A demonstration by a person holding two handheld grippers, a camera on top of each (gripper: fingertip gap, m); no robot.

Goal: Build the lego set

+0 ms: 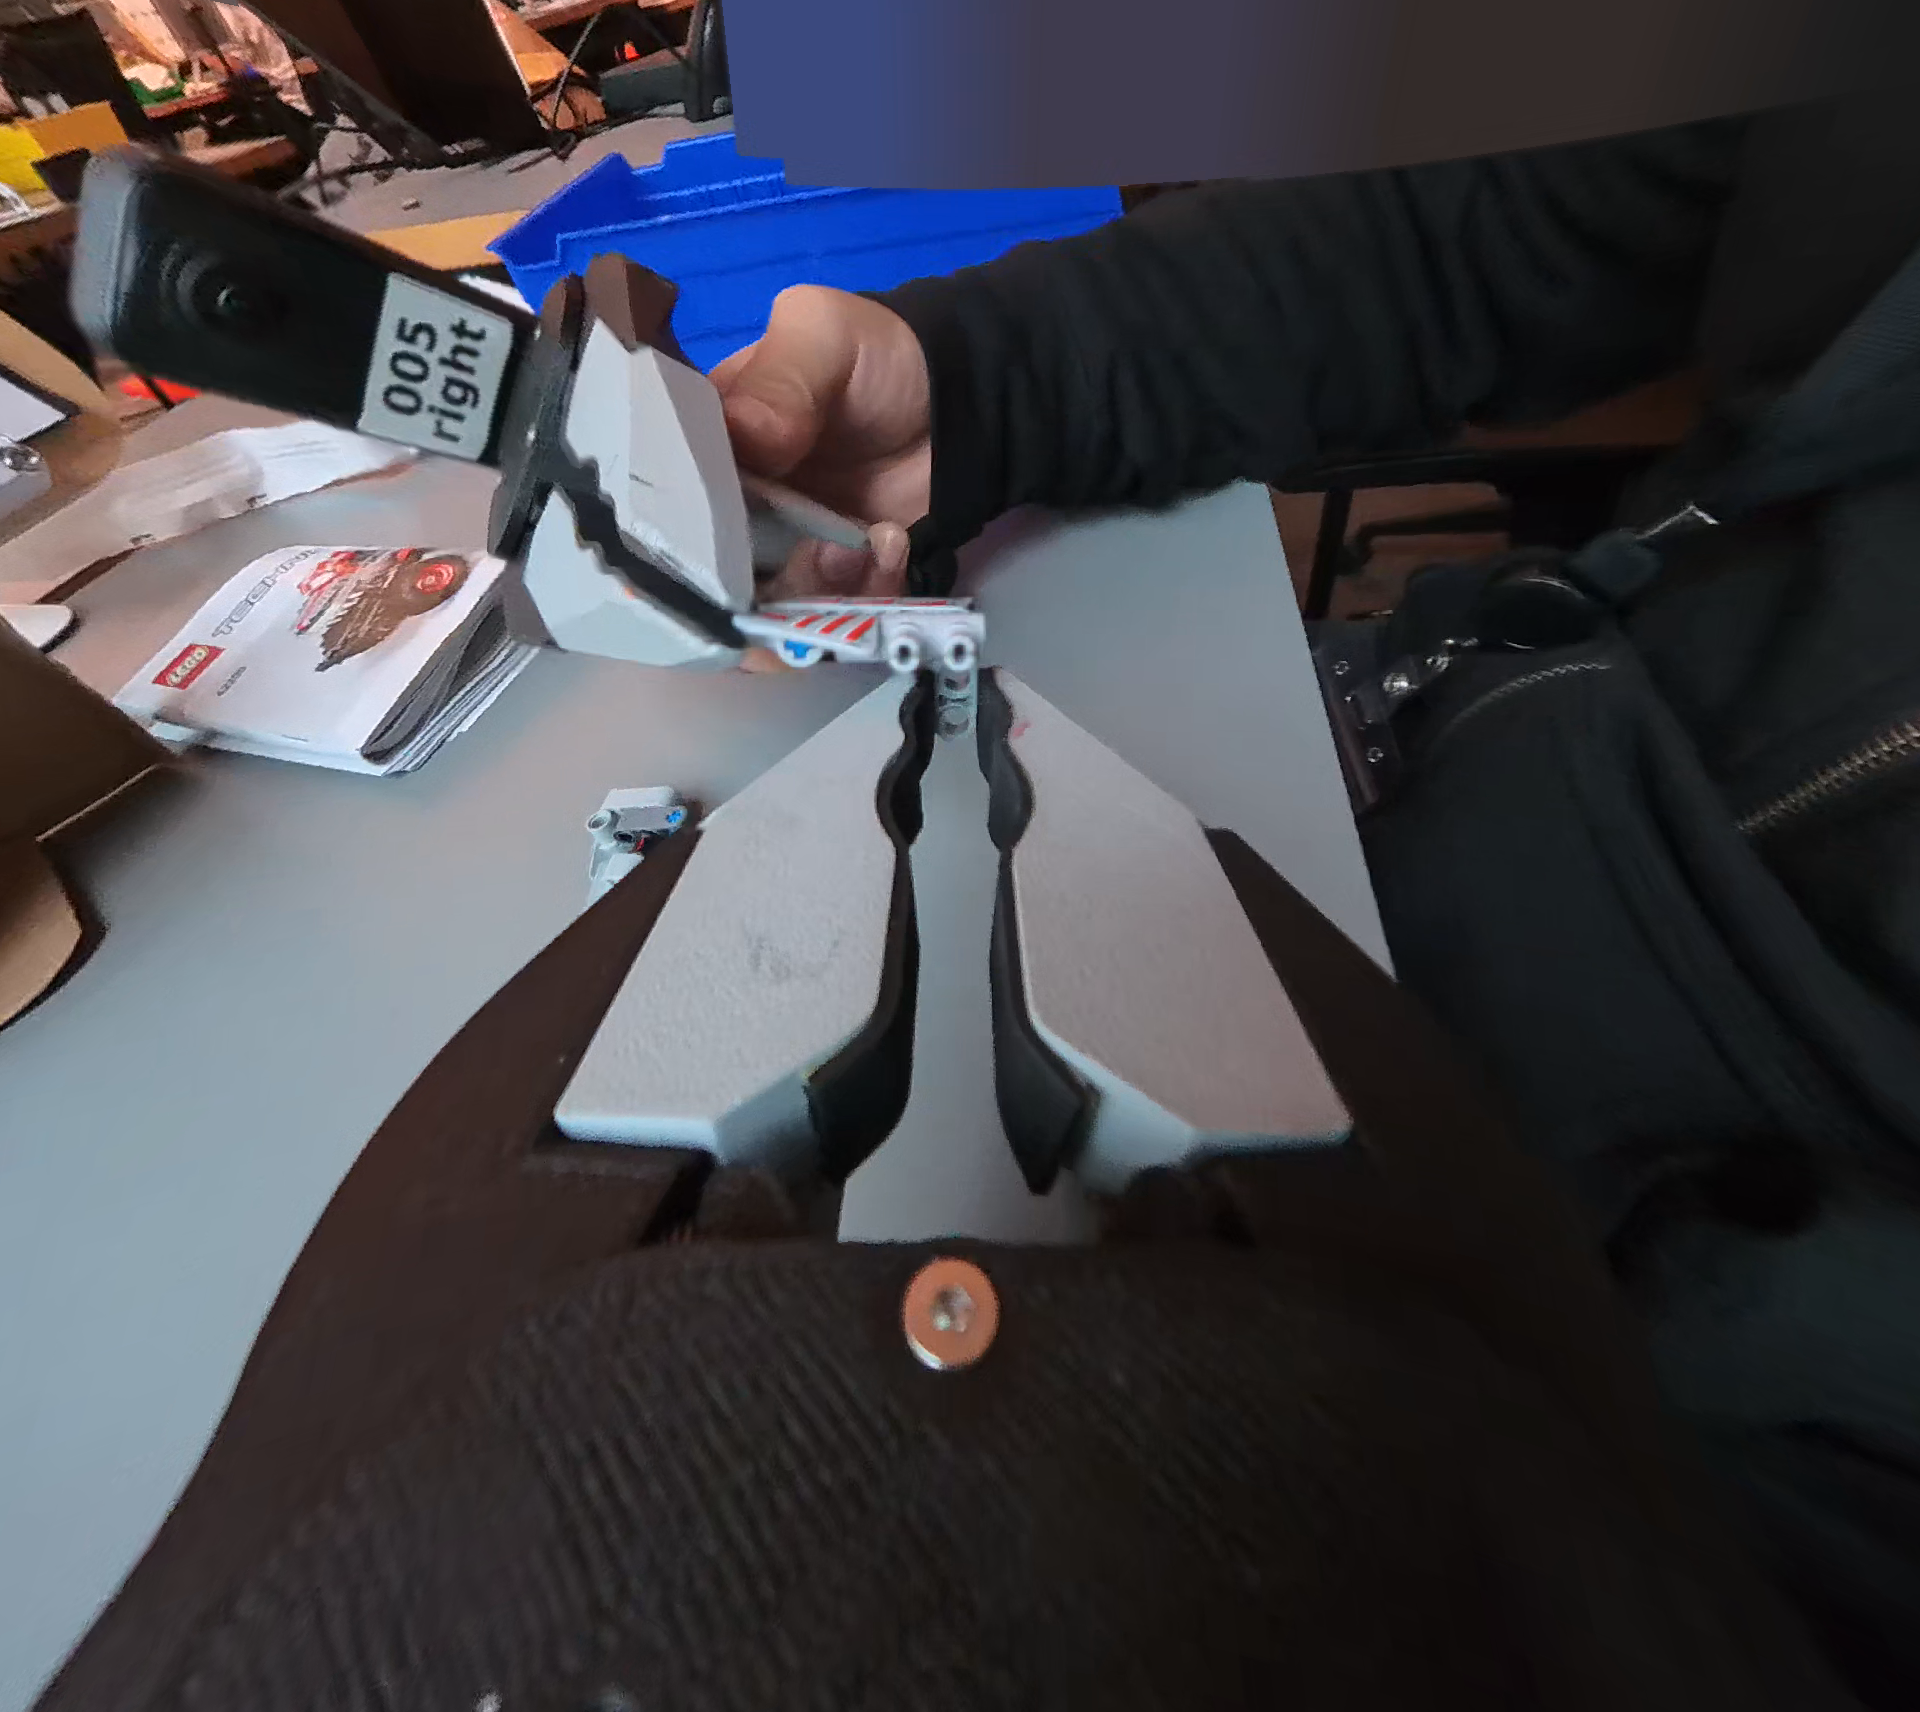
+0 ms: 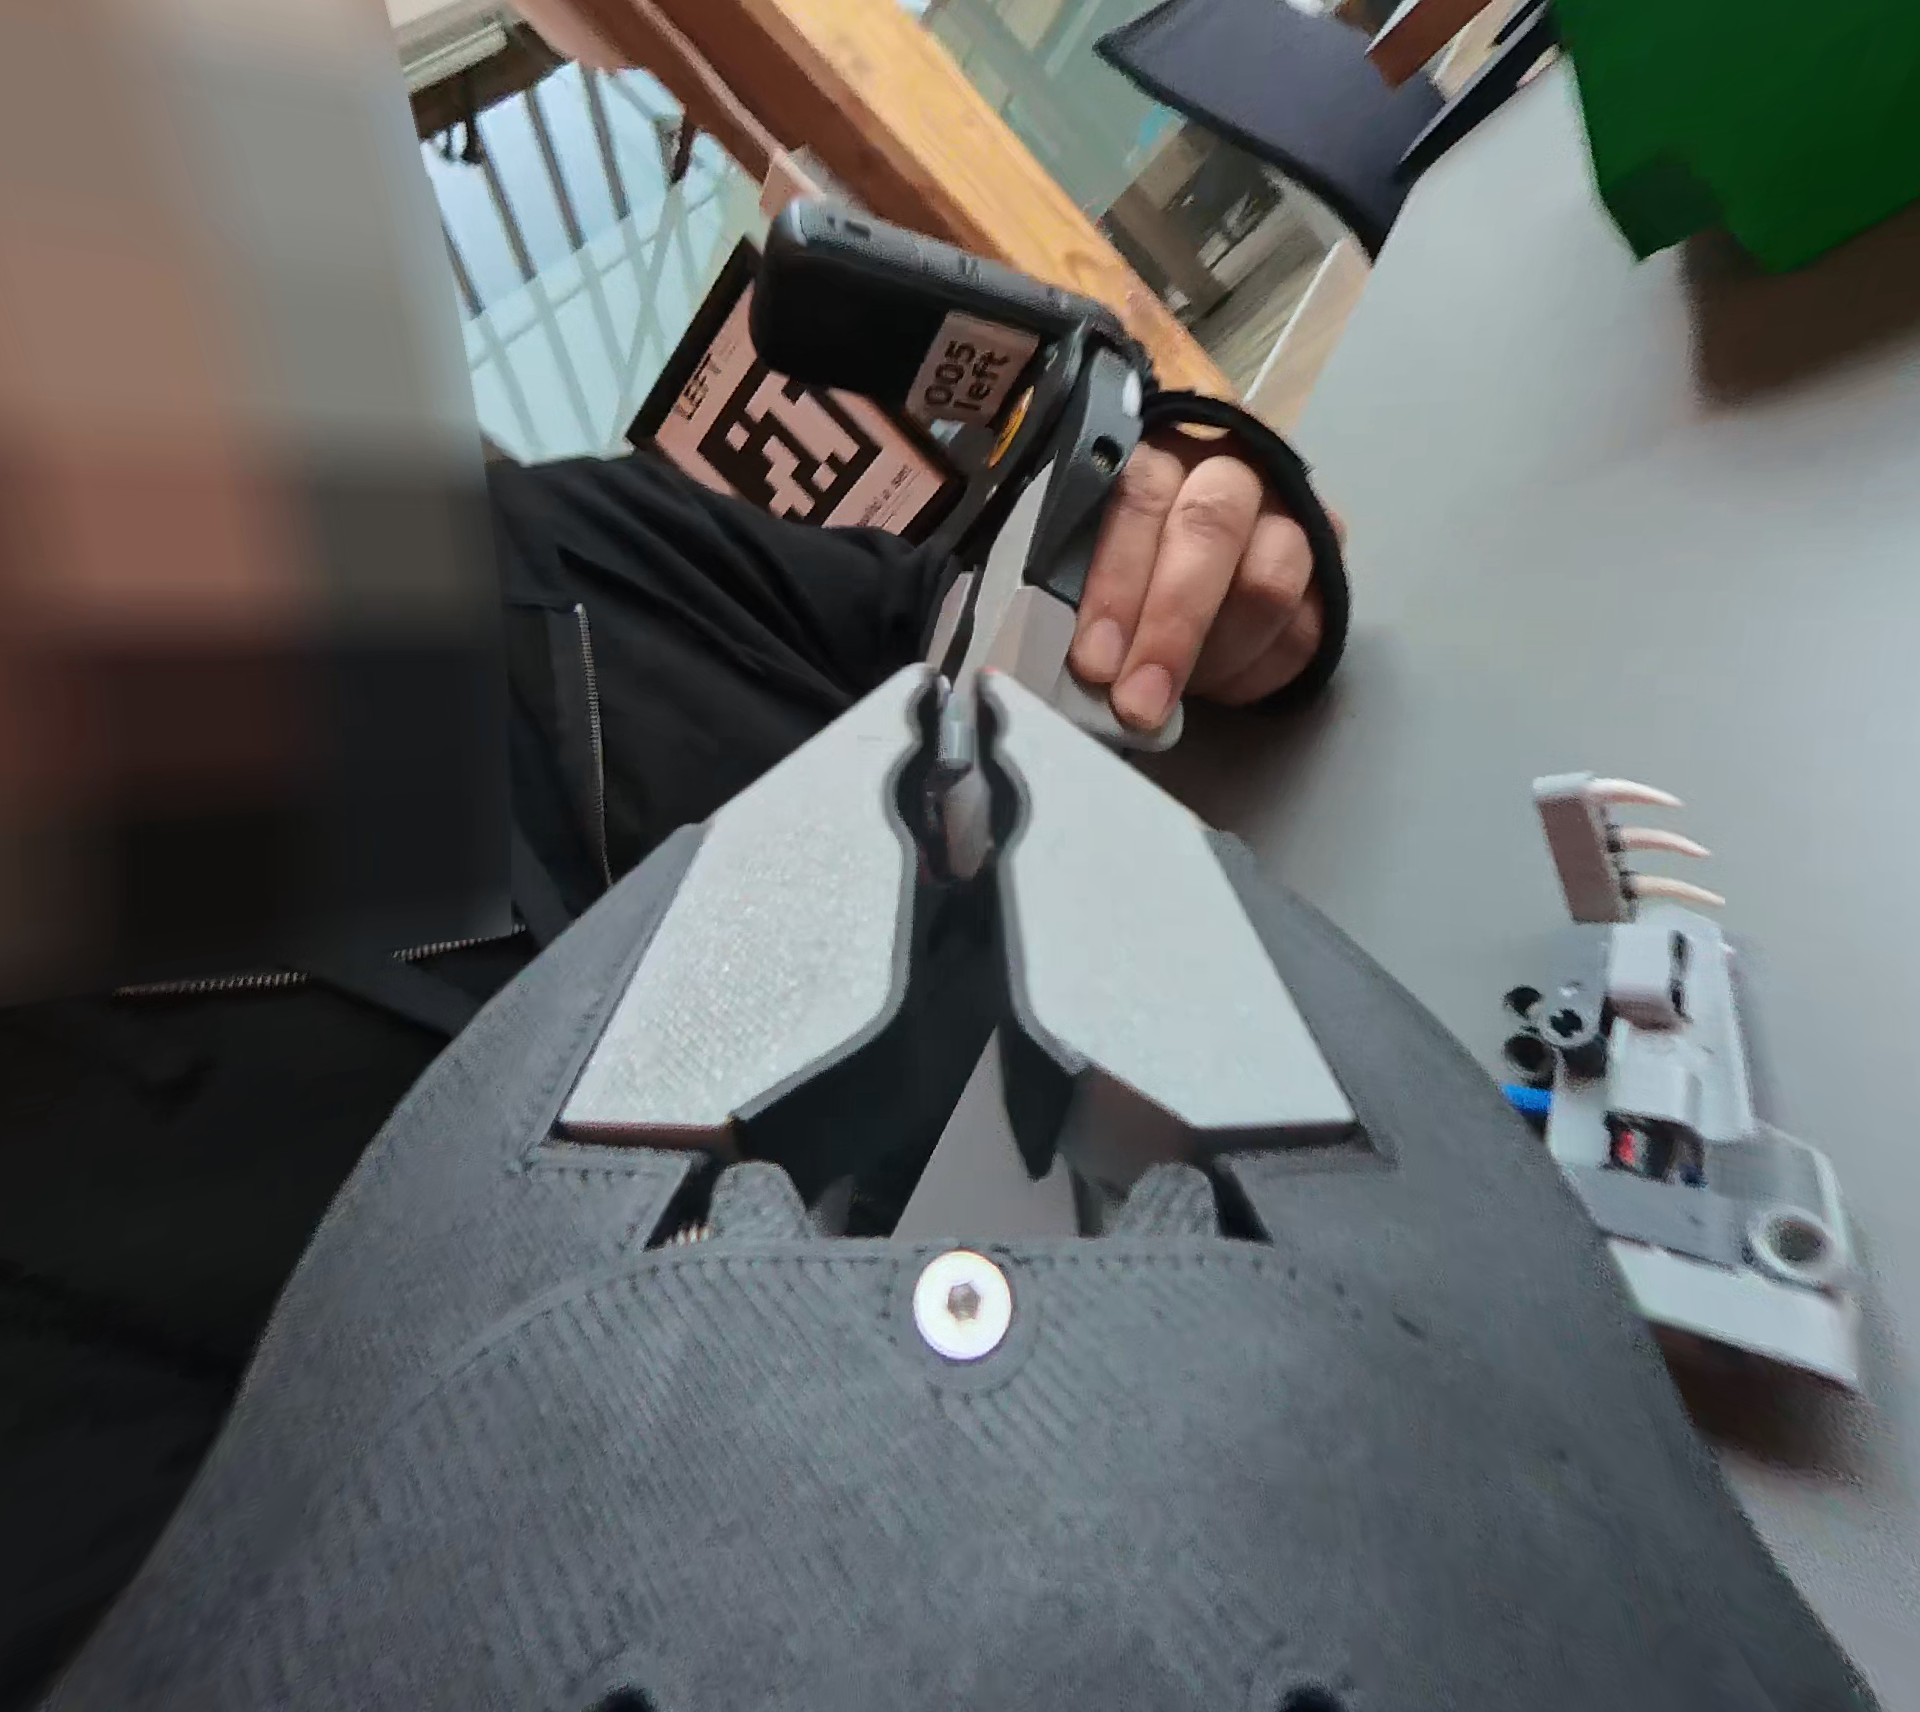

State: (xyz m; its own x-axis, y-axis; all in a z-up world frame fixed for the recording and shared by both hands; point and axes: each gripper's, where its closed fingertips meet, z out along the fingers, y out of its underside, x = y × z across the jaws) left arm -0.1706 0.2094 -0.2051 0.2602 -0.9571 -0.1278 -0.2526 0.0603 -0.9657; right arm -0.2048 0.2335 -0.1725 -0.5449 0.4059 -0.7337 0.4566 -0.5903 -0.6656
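The grey surface [image 1: 260, 987] fills the lower left of the left wrist view; a blue bin [image 1: 790, 239] stands at its far edge toward 12 o'clock, and a green bin [image 2: 1745, 52] sits at 2 o'clock in the right wrist view; an instruction booklet [image 1: 332, 654] lies at 10 o'clock. A grey lego assembly [image 2: 1683, 1091] with pale claw-like spikes rests on the surface at 4 o'clock in the right wrist view, apart from both tools. The right claw [image 1: 743, 628], entering from 10 o'clock, is closed on a grey striped lego panel [image 1: 862, 632] held above the surface; the left claw [image 1: 951, 706] is pinched narrow on a small grey lego beam [image 1: 954, 701] touching the panel's underside. A small grey lego piece [image 1: 634, 821] lies loose at 9 o'clock.
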